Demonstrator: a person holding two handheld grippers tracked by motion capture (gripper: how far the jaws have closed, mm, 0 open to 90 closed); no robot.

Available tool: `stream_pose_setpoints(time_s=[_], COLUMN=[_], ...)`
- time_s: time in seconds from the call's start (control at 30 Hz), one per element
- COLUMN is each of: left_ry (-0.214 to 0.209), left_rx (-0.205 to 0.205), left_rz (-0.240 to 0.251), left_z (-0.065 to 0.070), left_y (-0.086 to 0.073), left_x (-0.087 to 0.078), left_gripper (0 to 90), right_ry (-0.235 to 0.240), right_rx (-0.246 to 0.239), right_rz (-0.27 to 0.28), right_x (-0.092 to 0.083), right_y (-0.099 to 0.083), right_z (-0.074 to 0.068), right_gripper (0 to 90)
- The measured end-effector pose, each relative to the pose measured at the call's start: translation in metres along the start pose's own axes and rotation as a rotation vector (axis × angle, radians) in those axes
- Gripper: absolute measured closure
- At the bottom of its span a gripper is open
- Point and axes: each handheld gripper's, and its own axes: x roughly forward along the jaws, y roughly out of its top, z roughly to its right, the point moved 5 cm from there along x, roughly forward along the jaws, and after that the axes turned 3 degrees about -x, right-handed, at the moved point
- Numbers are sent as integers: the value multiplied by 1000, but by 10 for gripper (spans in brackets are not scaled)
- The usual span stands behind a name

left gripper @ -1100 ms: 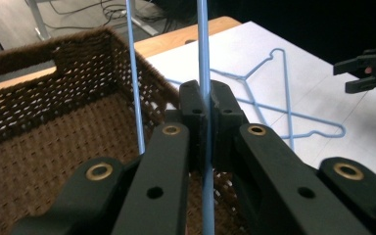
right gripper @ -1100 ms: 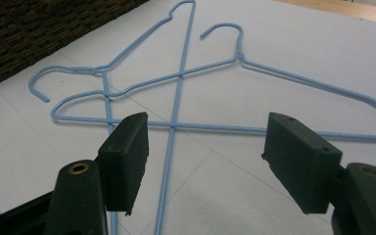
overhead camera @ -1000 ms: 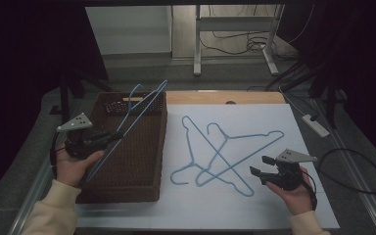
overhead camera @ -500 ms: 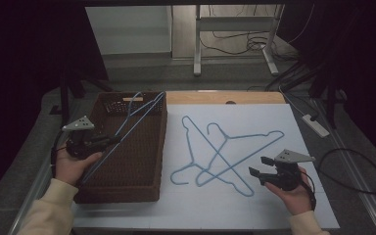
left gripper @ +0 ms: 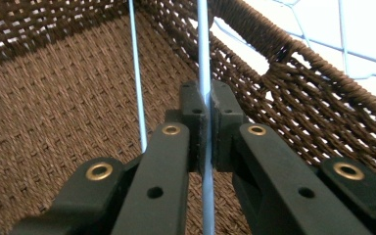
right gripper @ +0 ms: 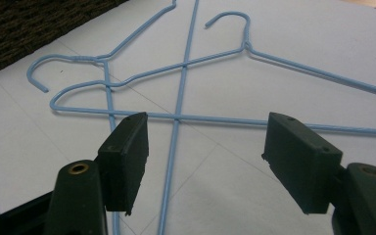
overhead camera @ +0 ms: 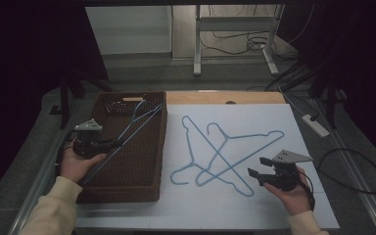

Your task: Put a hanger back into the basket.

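My left gripper (overhead camera: 111, 144) (left gripper: 205, 125) is shut on the bar of a light blue wire hanger (overhead camera: 133, 127) (left gripper: 203, 44), which slants across the inside of a brown woven basket (overhead camera: 149, 161) (left gripper: 54, 98). Two more blue wire hangers (overhead camera: 225, 149) (right gripper: 181, 93) lie crossed on the white board (overhead camera: 254, 205). At the board's near right, my right gripper (overhead camera: 255, 172) (right gripper: 205, 161) stands open just short of the crossed hangers, with nothing between its pads (right gripper: 127, 156).
A wooden strip (overhead camera: 225, 98) runs along the far edge of the board. A white power strip (overhead camera: 315, 125) and a black cable loop (overhead camera: 357, 171) lie to the right. Table legs and cables stand beyond the far edge.
My left gripper has lowered the held hanger deeper into the basket; its far end has dropped from above the rim. The right gripper has not moved.
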Motion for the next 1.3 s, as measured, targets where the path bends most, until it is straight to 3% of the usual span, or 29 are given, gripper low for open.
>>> stream_pose_setpoints(time_s=[0.2,0.43,0.53,0.67,0.8,1.0,1.3], left_ry=[13,36,88,213,296,378,466], left_rx=[-11,-45,-36,-23,-22,-23,-71], left_rz=[-52,-69,-80,-124,-158,-205,-255], left_z=[-11,-23,-26,-32,-37,-44,-56], left_y=[-5,-7,-5,-7,-9,-12,-12], left_x=[9,13,11,10,12,15,20], left_gripper=[864,864,863,862,862,861,858], right_ry=[2,1,0,-1,-2,-1,1], right_rx=[0,1,1,-3,-3,-2,-3], right_rz=[-1,-5,-8,-12,-15,-21,-35], right_x=[1,1,2,2,2,3,6], right_y=[0,-1,-1,-1,-1,-2,-3], right_z=[0,0,0,0,0,-1,-1], right_gripper=[336,335,335,335,335,333,332])
